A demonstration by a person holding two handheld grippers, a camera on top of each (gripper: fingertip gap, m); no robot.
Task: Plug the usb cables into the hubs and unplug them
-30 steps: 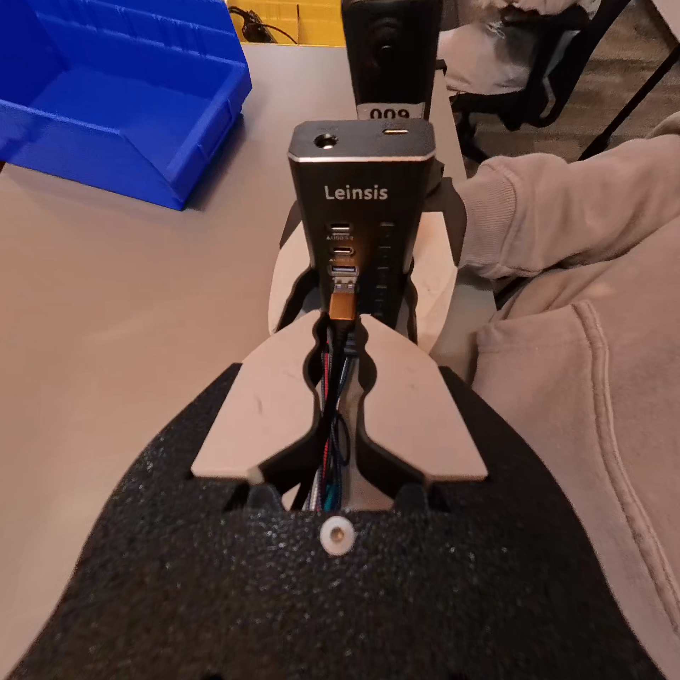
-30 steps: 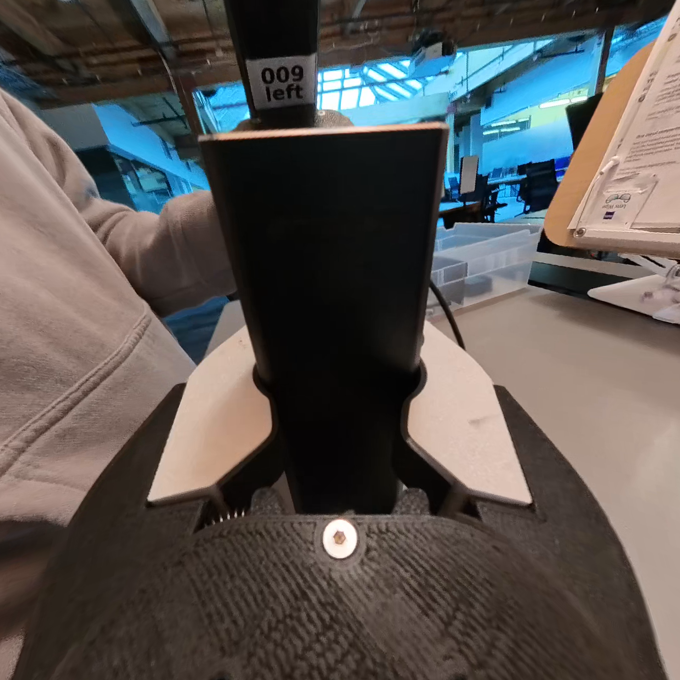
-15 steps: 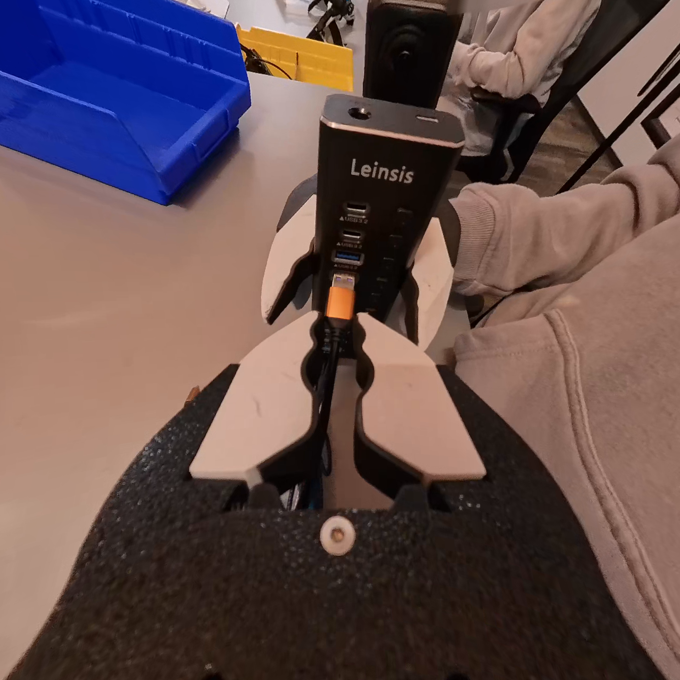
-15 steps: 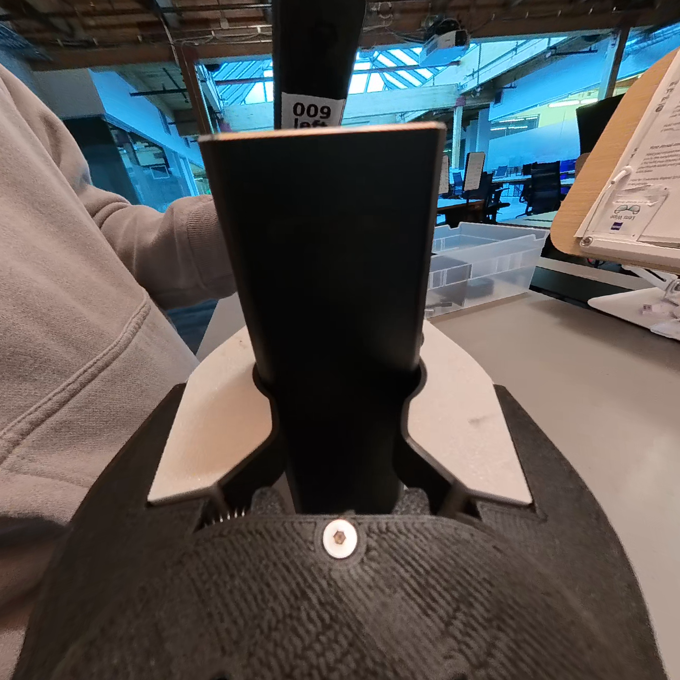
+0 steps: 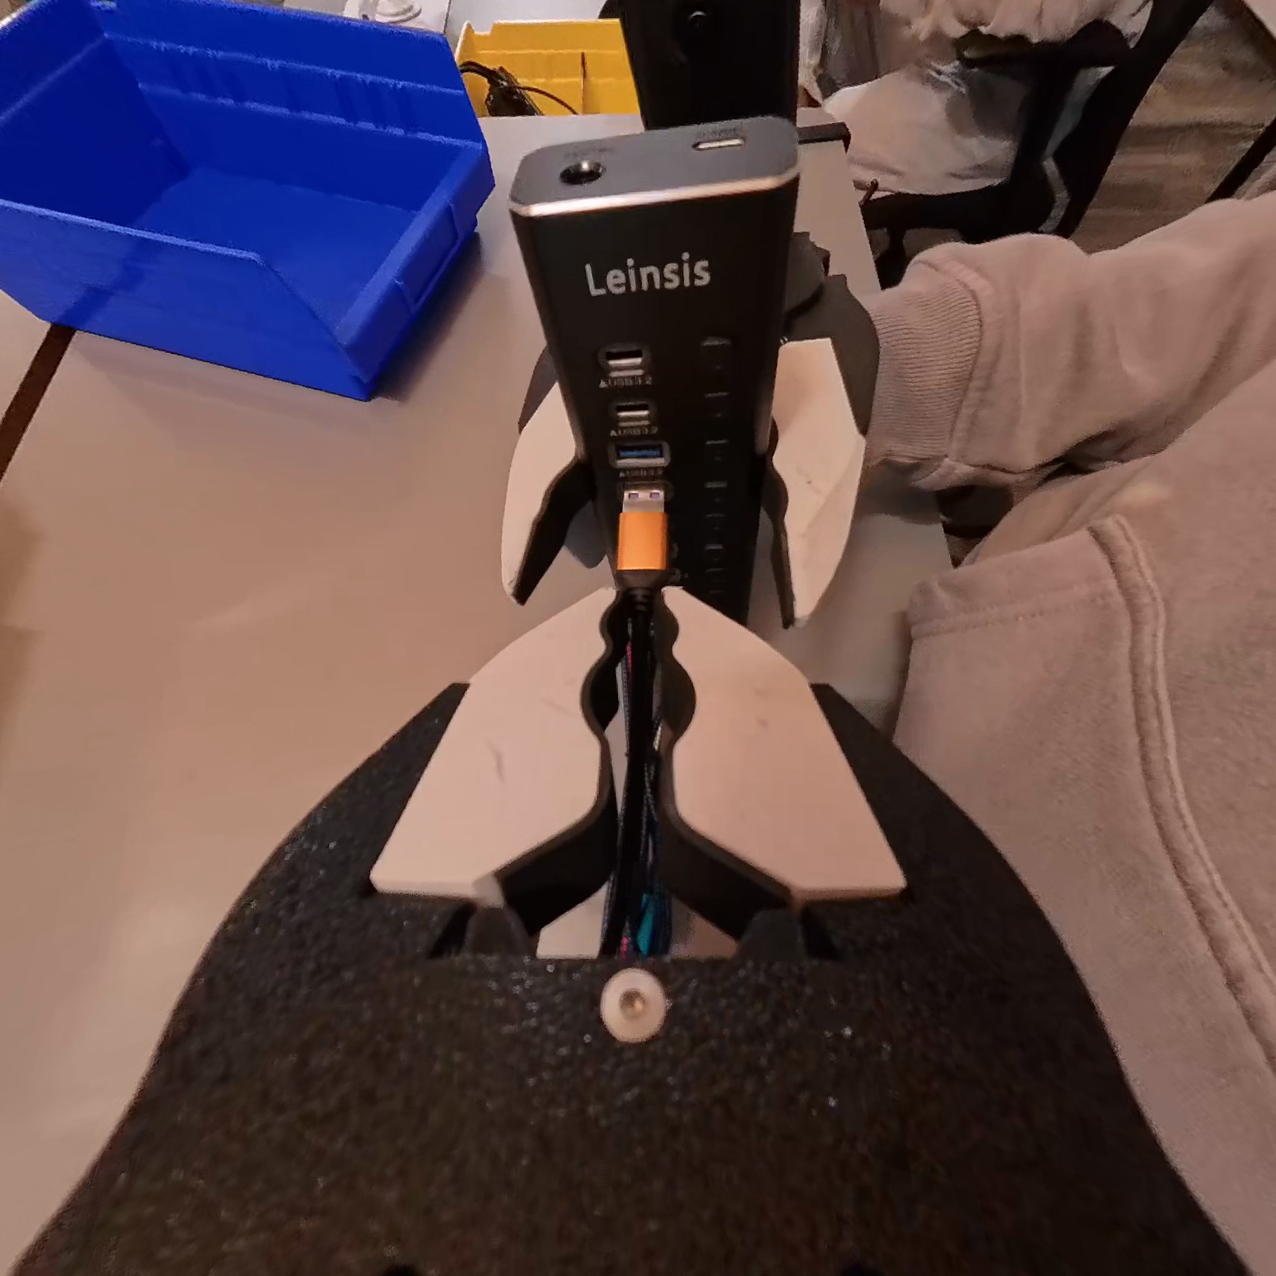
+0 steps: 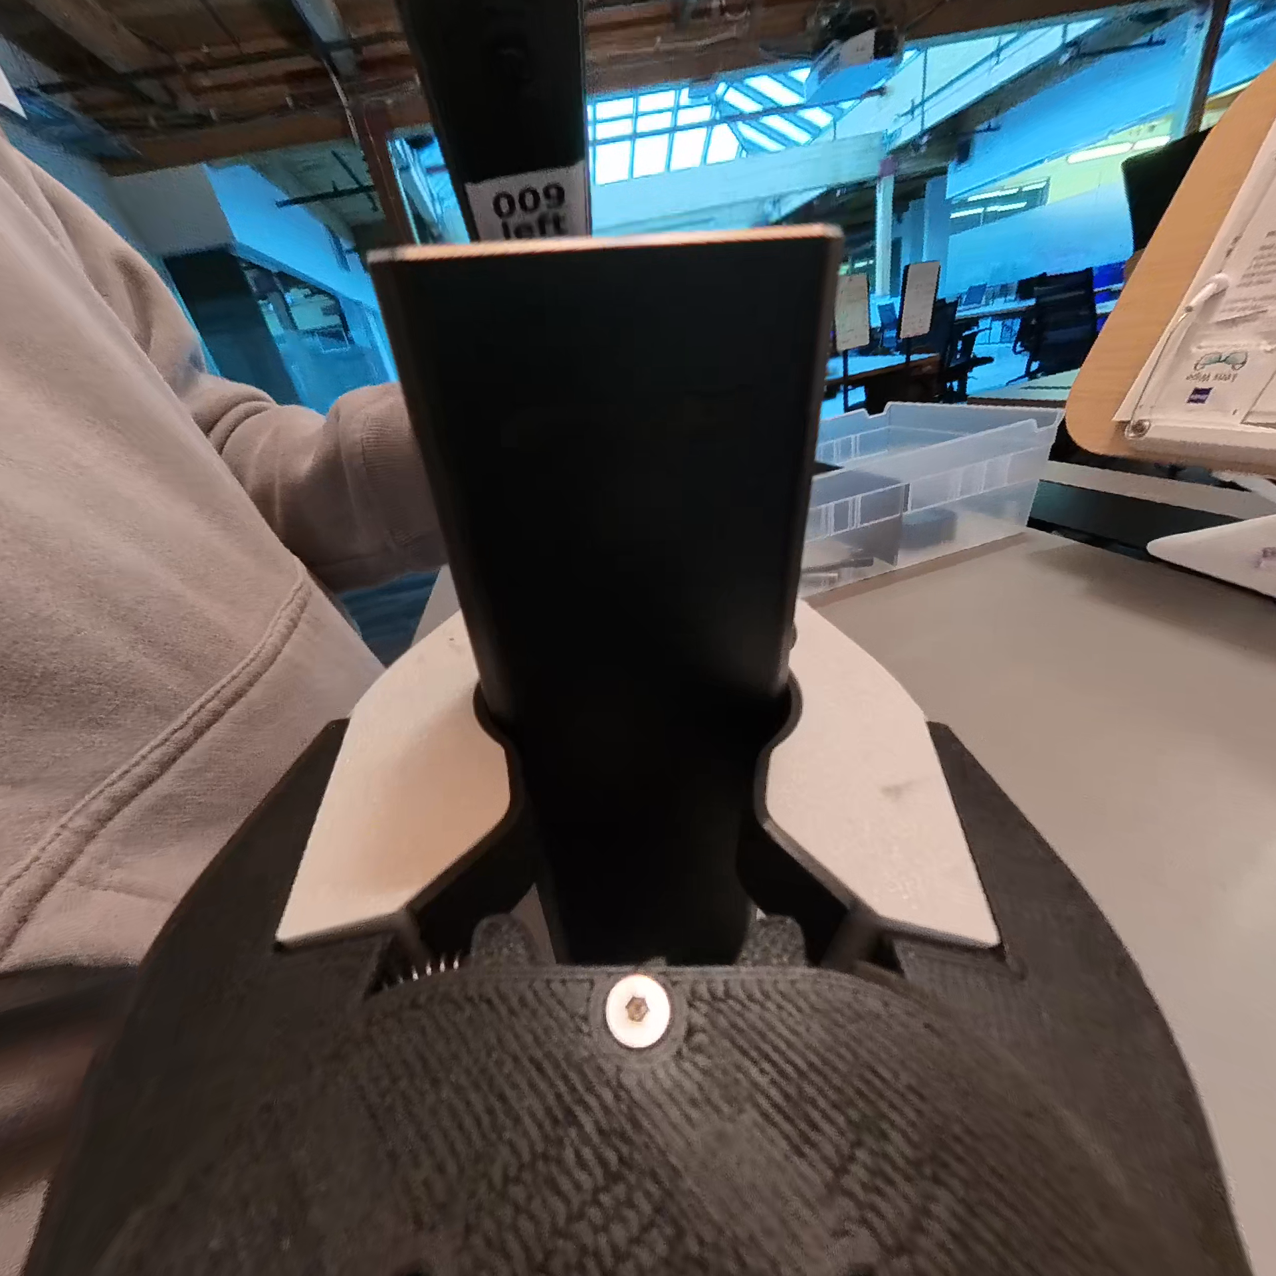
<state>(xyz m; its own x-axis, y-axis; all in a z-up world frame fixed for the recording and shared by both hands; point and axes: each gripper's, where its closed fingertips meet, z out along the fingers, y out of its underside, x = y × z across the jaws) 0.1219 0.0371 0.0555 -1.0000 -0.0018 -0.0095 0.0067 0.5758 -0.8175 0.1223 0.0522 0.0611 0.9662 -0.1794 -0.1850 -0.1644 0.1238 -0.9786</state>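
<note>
**Plug lined up at the hub's port**

The right gripper (image 6: pixel 639 697) is clamped around the lower body of the black hub (image 5: pixel 656 331), holding it upright above the table (image 5: pixel 242 587) so its column of ports faces the other tool. The left gripper (image 5: pixel 639 614) is pinched nearly closed on the black cable (image 5: pixel 639 725) just behind the orange plug (image 5: pixel 642 538), keeping it stiff and straight. The plug's metal tip sits at a port; whether it is seated is unclear.
</note>
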